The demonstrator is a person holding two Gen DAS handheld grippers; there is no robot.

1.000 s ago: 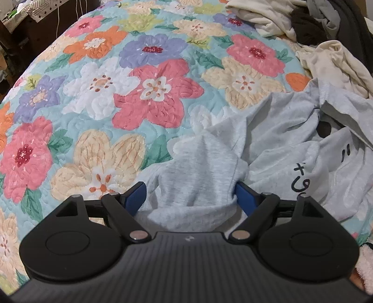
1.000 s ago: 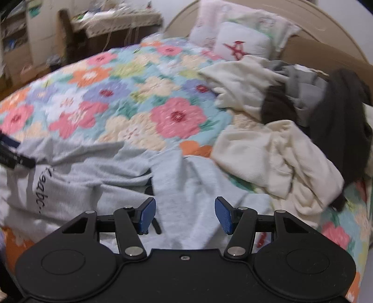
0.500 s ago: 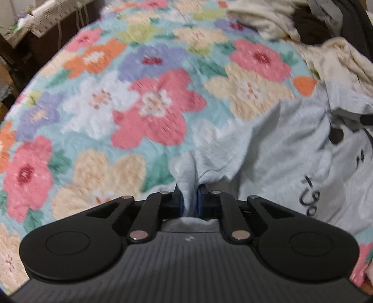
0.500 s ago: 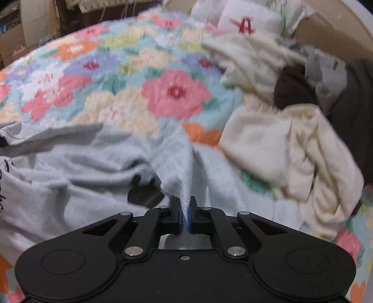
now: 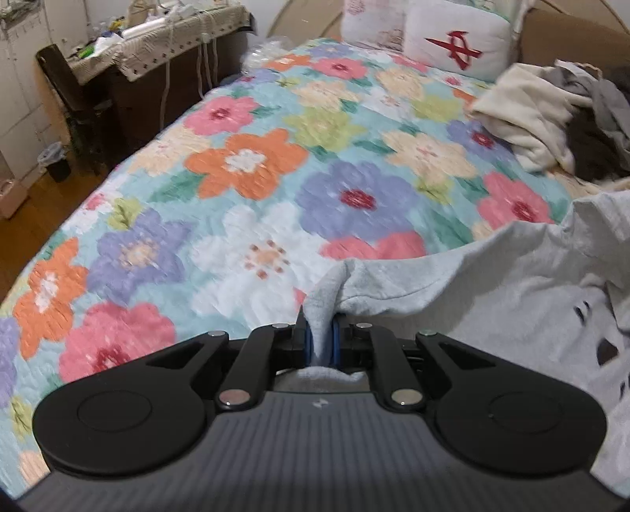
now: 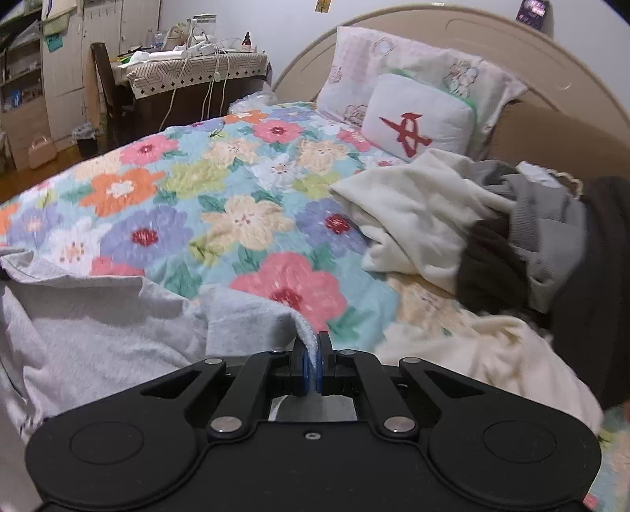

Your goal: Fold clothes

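**Both tongs clamped on the grey garment over the flowered bed**

Left wrist view: the left tongs point(image 5: 322, 342) are closed on a bunched edge of the light grey garment point(image 5: 512, 299), the cloth pinched between the blue pads and rising in a small peak just beyond them. From there the garment stretches away to the right, lifted off the flowered quilt point(image 5: 244, 165), and dark printed marks show on its near right part. Far right lies a heap of cream and grey clothes point(image 5: 527, 118). A white cushion with a red mark point(image 5: 453, 43) sits at the far end of the bed. On the far left stands a cluttered counter point(image 5: 173, 35) with a patterned cloth and hanging cords, and a strip of wooden floor shows along the left edge. The quilt looks blurred here.

Right wrist view: the right tongs point(image 6: 311, 372) are likewise shut on a thin fold of the same grey garment point(image 6: 98, 327), which here spreads to the left and near side, above the quilt point(image 6: 236, 220). This view shows the clothes pile point(image 6: 433, 220) far more fully: cream pieces, a grey ribbed item and dark brown cloth, lying right of the tongs. It alone shows the curved tan headboard point(image 6: 492, 43), the pale patterned pillow point(image 6: 425, 75) behind the cushion point(image 6: 417, 118), and bottles on the counter point(image 6: 197, 67). The printed marks on the garment are not visible from this side.
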